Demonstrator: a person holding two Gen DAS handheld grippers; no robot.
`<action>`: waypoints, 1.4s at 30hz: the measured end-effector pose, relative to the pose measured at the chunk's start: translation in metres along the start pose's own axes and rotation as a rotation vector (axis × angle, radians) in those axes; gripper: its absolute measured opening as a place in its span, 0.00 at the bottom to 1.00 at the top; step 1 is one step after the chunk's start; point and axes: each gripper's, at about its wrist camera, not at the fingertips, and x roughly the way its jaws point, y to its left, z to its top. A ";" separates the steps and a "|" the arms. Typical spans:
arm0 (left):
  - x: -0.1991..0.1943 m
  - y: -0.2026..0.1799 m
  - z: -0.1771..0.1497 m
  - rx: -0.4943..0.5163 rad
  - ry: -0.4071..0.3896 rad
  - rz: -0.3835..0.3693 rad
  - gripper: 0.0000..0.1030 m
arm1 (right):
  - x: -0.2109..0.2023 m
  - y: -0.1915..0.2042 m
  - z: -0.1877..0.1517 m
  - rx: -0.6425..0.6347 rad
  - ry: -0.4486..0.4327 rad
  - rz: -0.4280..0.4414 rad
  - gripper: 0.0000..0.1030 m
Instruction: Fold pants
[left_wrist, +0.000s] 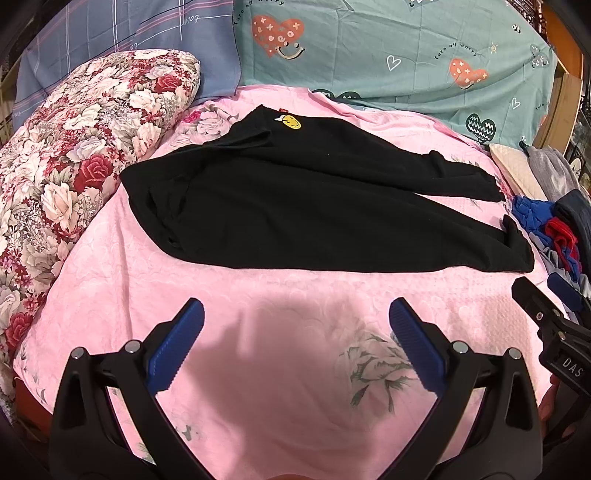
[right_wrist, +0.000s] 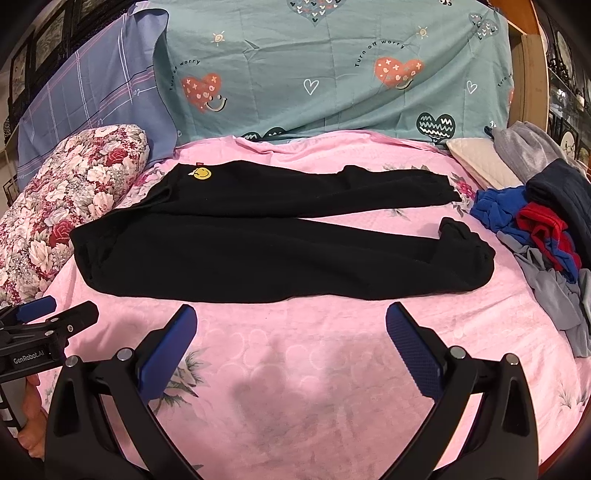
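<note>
Black pants (right_wrist: 258, 240) lie flat on the pink bedspread (right_wrist: 332, 369), ahead of both tools, long axis running crosswise to the tools' pointing direction. Waistband end toward the left, with a yellow smiley patch (right_wrist: 202, 172) on the far corner; two legs run out to the right, cuffs (right_wrist: 465, 240) slightly bunched, a narrow strip of pink showing between the legs.

Left tool (left_wrist: 295, 332): jaws wide apart, holding nothing, hovering over bare bedspread short of the near edge of the pants. Right tool (right_wrist: 290, 336): likewise spread wide and empty, just short of the near leg's edge. Neither touches fabric.

Judgement: left tool sits nearer the waistband, right tool nearer the cuffs; a first fold bringing one leg over the other would suit that split, with the near edge as the reachable grab line.

Room: open bedspread on the tools' side of the pants. A floral bolster (right_wrist: 74, 192) crowds the waistband end at left; a heap of clothes (right_wrist: 535, 229) lies close past the cuffs at right. Beyond the pants, a teal heart-print sheet (right_wrist: 332, 74) rises.
</note>
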 end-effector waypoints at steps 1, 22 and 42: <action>0.000 0.000 0.000 0.000 0.001 -0.001 0.98 | 0.000 0.000 0.000 -0.001 0.001 0.001 0.99; -0.001 -0.005 -0.001 0.011 0.004 -0.002 0.98 | 0.006 -0.003 -0.002 0.009 0.023 0.002 0.99; 0.005 0.008 0.008 0.000 0.019 0.003 0.98 | 0.026 -0.053 0.011 0.136 0.110 0.047 0.99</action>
